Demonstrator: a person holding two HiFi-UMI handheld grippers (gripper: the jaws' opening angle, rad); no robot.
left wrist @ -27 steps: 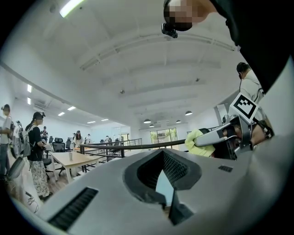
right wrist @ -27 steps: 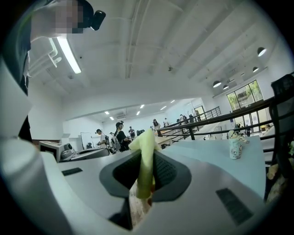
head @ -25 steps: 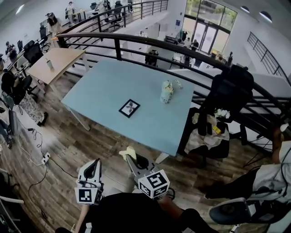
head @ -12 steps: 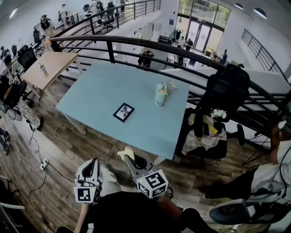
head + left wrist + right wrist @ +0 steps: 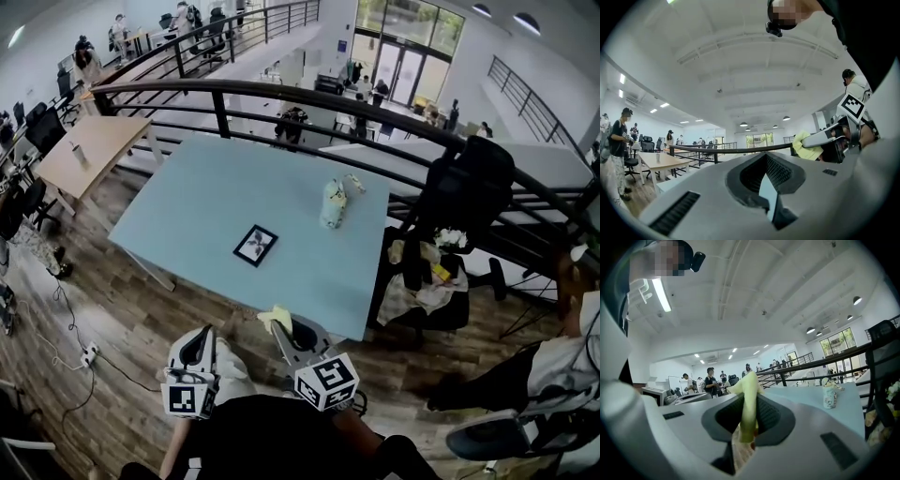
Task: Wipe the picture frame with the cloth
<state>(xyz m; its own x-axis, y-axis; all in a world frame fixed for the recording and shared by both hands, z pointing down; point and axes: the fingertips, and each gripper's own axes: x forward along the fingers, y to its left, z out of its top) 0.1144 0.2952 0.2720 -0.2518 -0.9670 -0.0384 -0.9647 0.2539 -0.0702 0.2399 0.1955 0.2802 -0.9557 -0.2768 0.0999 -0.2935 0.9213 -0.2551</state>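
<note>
Approach step: right gripper (image 5: pixel 281 328) clamps the cloth (image 5: pixel 273 316); left gripper (image 5: pixel 200 337) is closed, empty. The frame (image 5: pixel 255 245) lies well ahead on the table (image 5: pixel 187 202); next, reach forward and down.

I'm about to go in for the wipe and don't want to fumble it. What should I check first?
1. Cloth gripped: ok. The yellow cloth is pinched between the jaws of the right gripper.
2. Picture frame reachable from above: ok. The picture frame lies flat on the table with nothing on it.
3. Grippers over the frame: not ok. Both sit short of the table's near edge.
4. Left gripper free to steady the frame: ok. The left gripper has its jaws together and holds nothing.
5. Pale container out of the way: ok. It stands apart from the frame, farther back and to the right.
6. Where the frame is dirty: cannot tell.
</note>
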